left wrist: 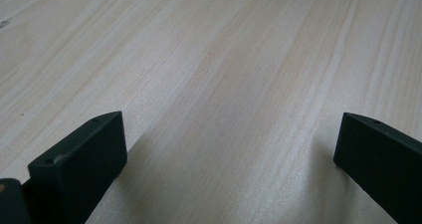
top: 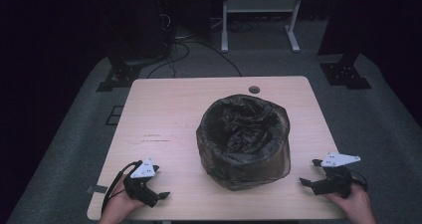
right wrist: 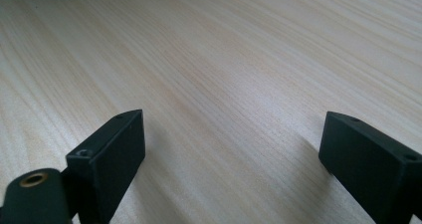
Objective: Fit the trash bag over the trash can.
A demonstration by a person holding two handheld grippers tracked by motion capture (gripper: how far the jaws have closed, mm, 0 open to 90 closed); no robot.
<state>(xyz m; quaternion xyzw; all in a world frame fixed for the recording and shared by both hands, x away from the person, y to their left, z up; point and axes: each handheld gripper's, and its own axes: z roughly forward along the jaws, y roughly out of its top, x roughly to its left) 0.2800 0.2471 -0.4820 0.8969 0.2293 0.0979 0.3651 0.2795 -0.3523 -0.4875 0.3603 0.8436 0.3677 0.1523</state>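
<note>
Bin (top: 243,143) lined with a dark, crinkled plastic bag (top: 226,129) stands upright on my pale wooden table (top: 164,114), a little right of the middle and closer to the near edge than the far one. The bag is folded over the rim and hangs down the outside, loose and wrinkled, and the inside looks dark from the high view. My left gripper (top: 156,183) rests near the near left corner of the table, held in a hand (top: 117,206) that comes in from the near edge, well apart from the bin. Its jaws are spread wide with nothing between them; in the left gripper view I see bare wood grain in the gap between the two black jaws. My right gripper (top: 309,173) sits near the near right edge of the table, in the other hand (top: 356,201), closer to the bin than the left one but not touching it. Its jaws are also spread wide and hold nothing, and the right gripper view shows bare wood between them, with a pale green curved edge at the far left that I cannot identify. A small round hole (top: 254,89) lies in the table near the far edge. Beyond the table is grey floor (top: 388,134) with cables (top: 184,47) and a white frame (top: 261,15).
</note>
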